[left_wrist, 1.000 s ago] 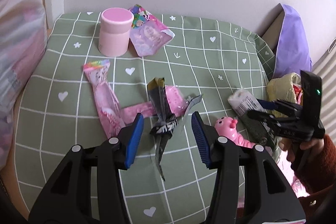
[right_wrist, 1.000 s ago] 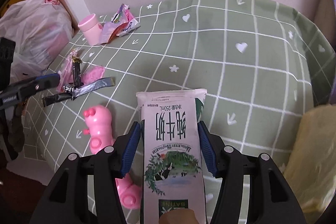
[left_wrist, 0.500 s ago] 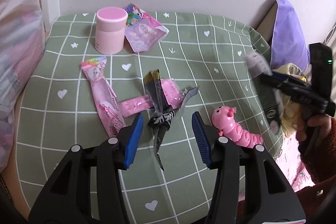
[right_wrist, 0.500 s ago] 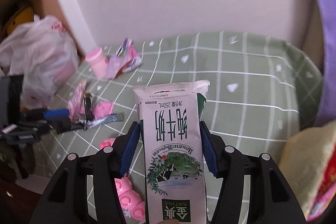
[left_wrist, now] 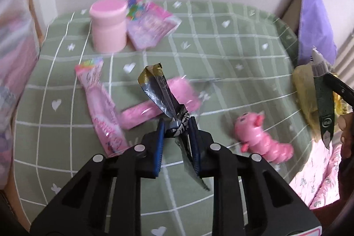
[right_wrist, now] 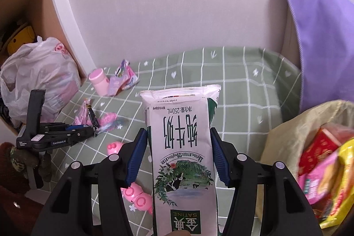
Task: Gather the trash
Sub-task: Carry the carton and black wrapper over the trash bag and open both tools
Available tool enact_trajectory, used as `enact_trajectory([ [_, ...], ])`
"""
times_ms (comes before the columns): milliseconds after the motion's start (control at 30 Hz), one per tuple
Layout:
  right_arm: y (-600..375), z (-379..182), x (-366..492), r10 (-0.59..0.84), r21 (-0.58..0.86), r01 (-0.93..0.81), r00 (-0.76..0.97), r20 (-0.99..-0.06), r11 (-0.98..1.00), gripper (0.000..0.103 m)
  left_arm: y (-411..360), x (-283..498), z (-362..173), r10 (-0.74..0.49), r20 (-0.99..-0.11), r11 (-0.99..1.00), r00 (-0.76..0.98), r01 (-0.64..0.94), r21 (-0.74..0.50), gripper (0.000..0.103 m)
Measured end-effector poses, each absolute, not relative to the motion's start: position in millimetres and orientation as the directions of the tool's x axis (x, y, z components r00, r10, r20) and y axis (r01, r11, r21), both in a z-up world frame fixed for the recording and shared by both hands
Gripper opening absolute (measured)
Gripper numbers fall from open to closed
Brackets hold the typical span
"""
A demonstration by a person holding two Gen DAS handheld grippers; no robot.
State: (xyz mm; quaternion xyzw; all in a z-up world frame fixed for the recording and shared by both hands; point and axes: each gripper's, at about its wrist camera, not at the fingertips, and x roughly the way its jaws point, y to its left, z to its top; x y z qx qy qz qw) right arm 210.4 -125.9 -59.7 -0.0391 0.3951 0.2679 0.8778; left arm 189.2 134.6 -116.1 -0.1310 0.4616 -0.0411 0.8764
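Tablecloth [left_wrist: 221,54], green with white grid, covers the surface. Yellow trash bag [right_wrist: 285,138] sits at its right edge. Right gripper [right_wrist: 179,156] is clamped on a white milk pouch [right_wrist: 183,147], held beside the bag. Left gripper [left_wrist: 177,136] jaws closing on a dark foil wrapper [left_wrist: 159,90], its crumpled middle between the pads, upper end sticking out past them.

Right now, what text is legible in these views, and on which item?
White milk carton in the right gripper, print upside down:
"纯牛奶"
"净含量:250mL"
"金典 SATINE" on its green square
Smaller carton lines: too small to read.
Black left gripper body: "GenRobot.AI"; other label too small.
Silver-black foil wrapper, pink wrappers, red and yellow packets: blurred, unreadable.
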Motion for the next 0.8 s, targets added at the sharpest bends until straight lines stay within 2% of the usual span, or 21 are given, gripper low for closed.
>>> enact_trajectory([
  [200, -151.3, -15.4, 196.3, 0.442, 0.122, -0.476, 0.651, -0.617, 0.871, 0.054, 115.8, 201.7, -51.0, -0.268, -0.674, 0.946, 0.689, 0.055, -0.32, 0.02],
  [367, -191.2, 41.8, 176.3, 0.382, 0.057, -0.406, 0.789, -0.48, 0.912, 0.054, 69.8, 231.7, 20.4, -0.441, -0.513, 0.887, 0.736, 0.272, -0.373, 0.021],
  [467, -223.1, 70.5, 168.1, 0.325, 0.034, -0.342, 0.852, -0.412, 0.939, 0.054, 28.4, 249.4, 48.2, -0.551, -0.452, 0.83, 0.701, 0.406, -0.382, 0.021],
  [667, -287.9, 101.6, 151.5, 0.178, -0.019, -0.194, 0.931, -0.319, 0.981, 0.054, -58.8, 273.6, 72.0, -0.735, -0.396, 0.678, 0.551, 0.611, -0.409, 0.021],
  [800, -331.5, 104.3, 146.2, 0.118, 0.025, -0.115, 0.948, -0.295, 0.993, 0.054, -114.3, 286.8, 66.2, -0.787, -0.424, 0.608, 0.448, 0.676, -0.416, 0.021],
])
